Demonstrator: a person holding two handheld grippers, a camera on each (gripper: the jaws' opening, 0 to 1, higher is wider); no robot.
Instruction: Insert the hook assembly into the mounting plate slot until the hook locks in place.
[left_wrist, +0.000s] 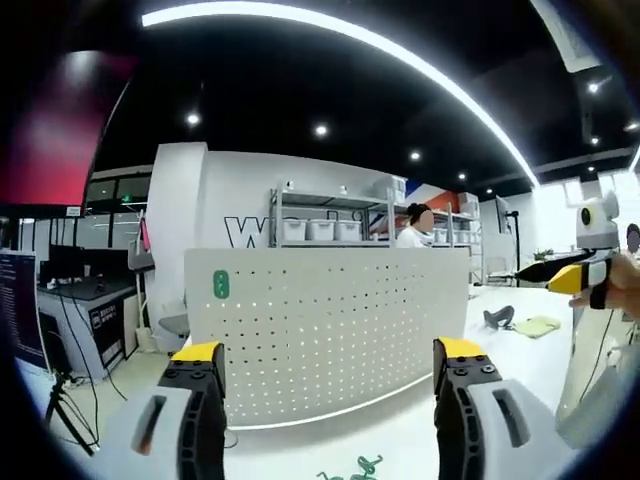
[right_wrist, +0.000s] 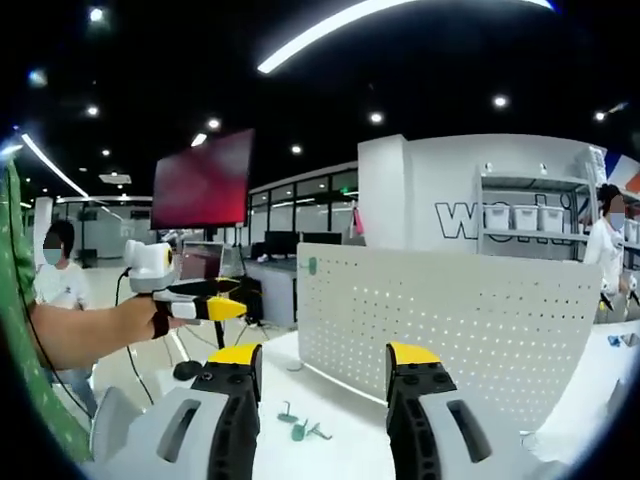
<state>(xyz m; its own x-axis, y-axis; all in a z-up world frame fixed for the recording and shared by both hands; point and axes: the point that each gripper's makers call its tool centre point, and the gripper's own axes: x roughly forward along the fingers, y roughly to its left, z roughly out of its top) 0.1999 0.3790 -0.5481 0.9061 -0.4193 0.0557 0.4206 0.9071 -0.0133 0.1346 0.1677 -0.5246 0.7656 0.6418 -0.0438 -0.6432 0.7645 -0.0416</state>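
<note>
A white perforated mounting plate (left_wrist: 320, 330) stands upright on the white table, straight ahead of my left gripper (left_wrist: 328, 360), whose yellow-tipped jaws are wide apart with nothing between them. A green piece (left_wrist: 220, 285) sits on the plate's upper left corner. Loose green hooks (left_wrist: 355, 468) lie on the table below, between the jaws. My right gripper (left_wrist: 565, 272) hangs in a hand at the far right. In the right gripper view the plate (right_wrist: 450, 330) stands ahead and to the right, green hooks (right_wrist: 300, 428) lie on the table, and my right gripper (right_wrist: 323, 360) is open and empty. The left gripper (right_wrist: 200, 305) shows at the left.
A dark object (left_wrist: 497, 318) and a yellow-green cloth (left_wrist: 537, 326) lie on the table to the plate's right. A desk with monitors (left_wrist: 70, 285) and a tripod (left_wrist: 65, 410) stand to the left. A person (left_wrist: 415, 228) stands by the shelves behind; another person (right_wrist: 60, 275) is at the left.
</note>
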